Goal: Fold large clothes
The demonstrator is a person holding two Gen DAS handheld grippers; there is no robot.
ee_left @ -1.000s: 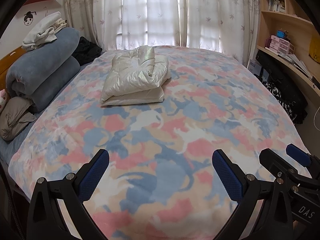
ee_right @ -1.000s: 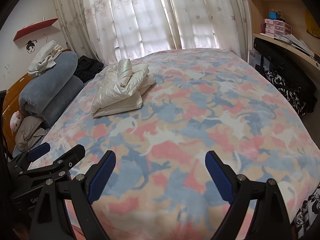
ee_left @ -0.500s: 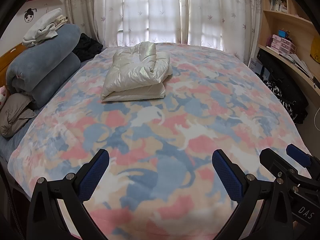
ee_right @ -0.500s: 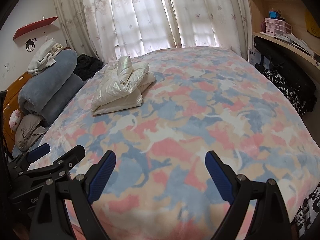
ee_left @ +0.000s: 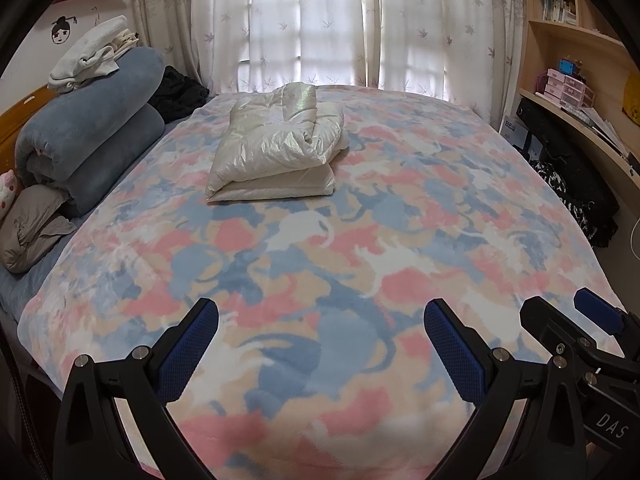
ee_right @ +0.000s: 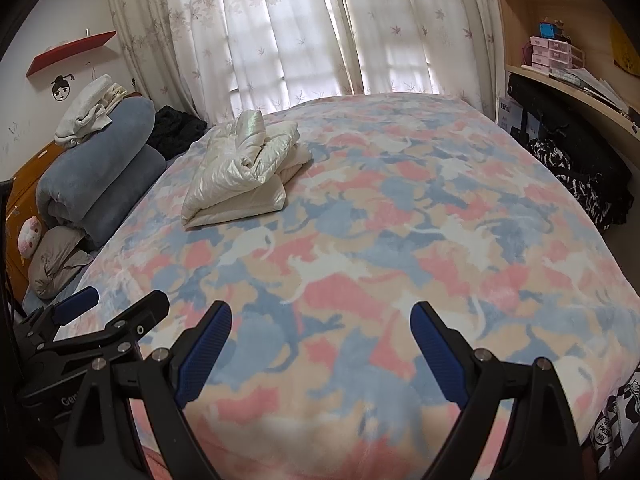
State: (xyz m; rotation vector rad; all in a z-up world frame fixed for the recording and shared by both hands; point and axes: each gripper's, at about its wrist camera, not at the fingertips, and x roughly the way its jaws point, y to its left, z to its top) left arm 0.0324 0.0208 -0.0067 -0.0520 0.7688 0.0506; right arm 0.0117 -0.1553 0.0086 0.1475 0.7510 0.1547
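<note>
A shiny cream padded jacket (ee_left: 276, 148) lies folded into a thick stack on the far left part of the bed (ee_left: 400, 240), which is covered by a pink, blue and white patterned blanket. The same folded jacket (ee_right: 244, 172) shows in the right wrist view. My left gripper (ee_left: 320, 320) hovers open over the near edge of the bed, nothing between its blue pads. My right gripper (ee_right: 320, 324) is open too, beside the left one, well short of the jacket. Each gripper shows at the edge of the other's view.
Rolled blue blankets (ee_left: 88, 148) topped with white clothes (ee_left: 92, 56) sit at the left by the wooden headboard, with a grey pillow (ee_left: 28, 232) below. Dark clothing (ee_left: 580, 200) hangs off the right side under a desk shelf (ee_left: 576, 124). Curtains (ee_left: 320, 24) cover the far window.
Both views have shifted slightly, so the jacket sits a little differently in frame. Both grippers stay open and the jacket has not moved on the bed.
</note>
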